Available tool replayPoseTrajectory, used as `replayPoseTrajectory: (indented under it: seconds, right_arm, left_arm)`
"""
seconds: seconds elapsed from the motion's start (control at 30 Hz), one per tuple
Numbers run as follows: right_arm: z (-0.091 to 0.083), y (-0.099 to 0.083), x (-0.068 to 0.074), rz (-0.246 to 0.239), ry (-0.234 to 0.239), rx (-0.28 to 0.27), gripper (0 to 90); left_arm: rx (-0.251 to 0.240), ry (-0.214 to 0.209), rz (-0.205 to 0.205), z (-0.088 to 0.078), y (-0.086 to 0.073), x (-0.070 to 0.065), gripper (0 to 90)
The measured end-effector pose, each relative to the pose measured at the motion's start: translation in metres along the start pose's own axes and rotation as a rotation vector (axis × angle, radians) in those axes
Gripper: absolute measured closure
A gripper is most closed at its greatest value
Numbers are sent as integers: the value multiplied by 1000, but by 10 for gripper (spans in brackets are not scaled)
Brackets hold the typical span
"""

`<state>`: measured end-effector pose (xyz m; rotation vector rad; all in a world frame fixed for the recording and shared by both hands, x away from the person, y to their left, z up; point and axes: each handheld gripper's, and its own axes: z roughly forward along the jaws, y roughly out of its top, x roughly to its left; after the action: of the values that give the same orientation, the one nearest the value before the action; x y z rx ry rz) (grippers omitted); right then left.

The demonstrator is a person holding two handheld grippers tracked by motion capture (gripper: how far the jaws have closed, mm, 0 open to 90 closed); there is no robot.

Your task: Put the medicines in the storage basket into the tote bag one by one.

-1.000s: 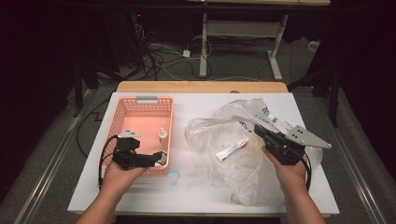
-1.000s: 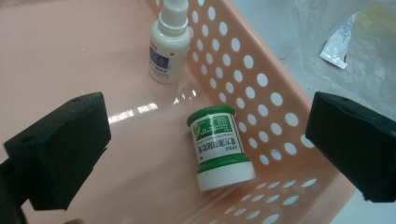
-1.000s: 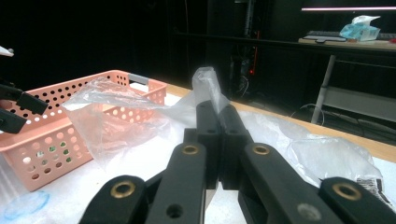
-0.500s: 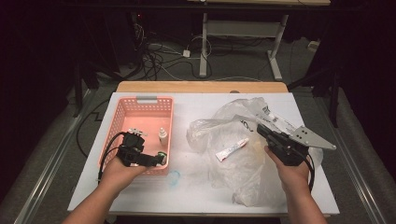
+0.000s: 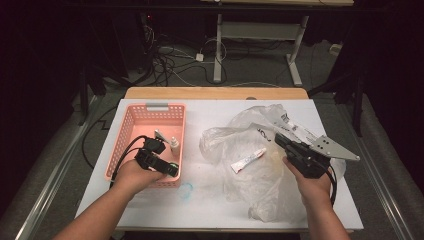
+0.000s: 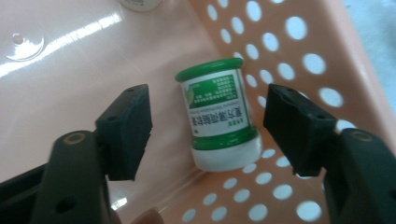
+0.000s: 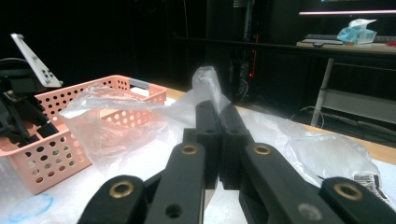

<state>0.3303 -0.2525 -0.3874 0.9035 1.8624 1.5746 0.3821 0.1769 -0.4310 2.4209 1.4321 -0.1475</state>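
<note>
Green-capped and green-labelled, a small white jar (image 6: 218,120) lies on its side in the near right corner of the pink basket (image 5: 131,131), against the perforated wall, as we see it from the left gripper view. Our left gripper (image 6: 208,129) hangs over it with the jaws to either side; they have just been closing, yet daylight still shows between each pad and the jar, so nothing is gripped. From the high view the jar itself is hidden under that gripper (image 5: 172,170) and the hand.

Also in the basket stands a little white bottle (image 5: 174,146), near the right wall; its label is too small for us to read. In the left gripper view that bottle is cut off by the top edge.

To the right, on the white table (image 5: 210,117), sprawls a crumpled clear bag (image 5: 250,175). A white tube (image 5: 248,160) with a red end lies in it, though we cannot tell how deep under the film. Our right gripper (image 7: 218,112) is clenched on a fold of the bag, its two pads pressed together with a peak of plastic rising between the tips. Printing on the bag is too blurred to make out. A faint blue ring (image 5: 185,190) marks the table just in front of the basket.
</note>
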Motion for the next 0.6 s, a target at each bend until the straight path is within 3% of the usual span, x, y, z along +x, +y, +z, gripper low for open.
replayPoseTrajectory:
  seconds: [0.6]
  right_arm:
    - [-1,-1,-2,7,2,2,900]
  left_arm:
    - [145,72,-51,14,13,6,472]
